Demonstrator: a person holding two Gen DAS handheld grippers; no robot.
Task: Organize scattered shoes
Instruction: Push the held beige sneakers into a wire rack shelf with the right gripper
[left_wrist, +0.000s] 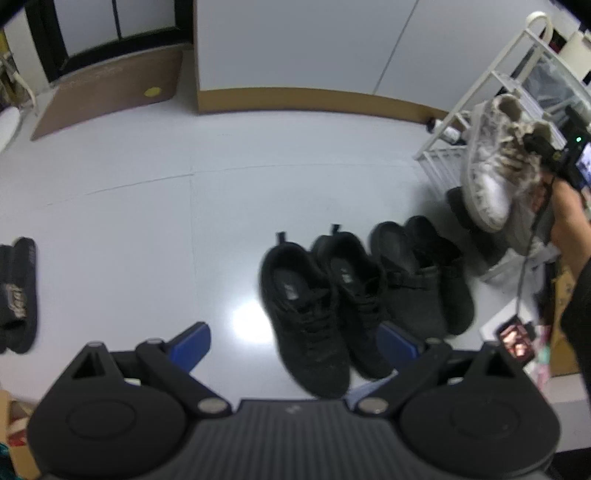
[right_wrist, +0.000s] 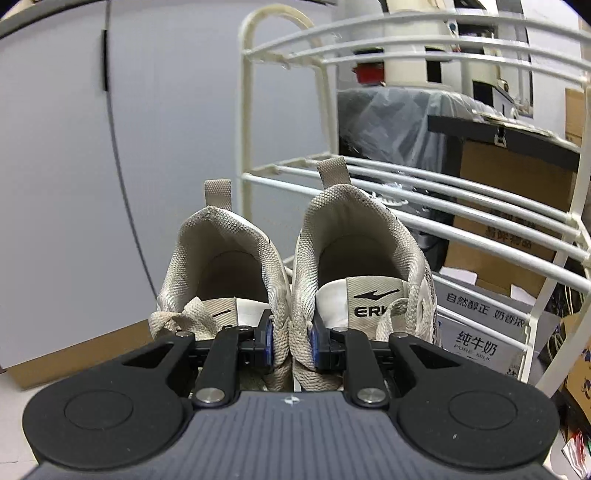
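My right gripper (right_wrist: 291, 341) is shut on the inner collars of a pair of beige mesh sneakers (right_wrist: 354, 254), pinching both shoes together in the air in front of a white wire shoe rack (right_wrist: 424, 184). The left wrist view shows the same beige sneakers (left_wrist: 491, 166) hanging at the far right beside the shoe rack (left_wrist: 491, 85). My left gripper (left_wrist: 291, 341) is open and empty, hovering over a pair of black lace-up sneakers (left_wrist: 314, 295) on the floor. Black clogs (left_wrist: 421, 273) stand right of them. A black slipper (left_wrist: 18, 295) lies at the far left.
A brown doormat (left_wrist: 110, 88) lies at the back left before a dark door. A white cabinet with a wooden base (left_wrist: 295, 99) stands behind. Cardboard boxes (right_wrist: 491, 321) and clutter sit behind and below the rack. A person's sleeve (left_wrist: 576, 295) reaches in at the right.
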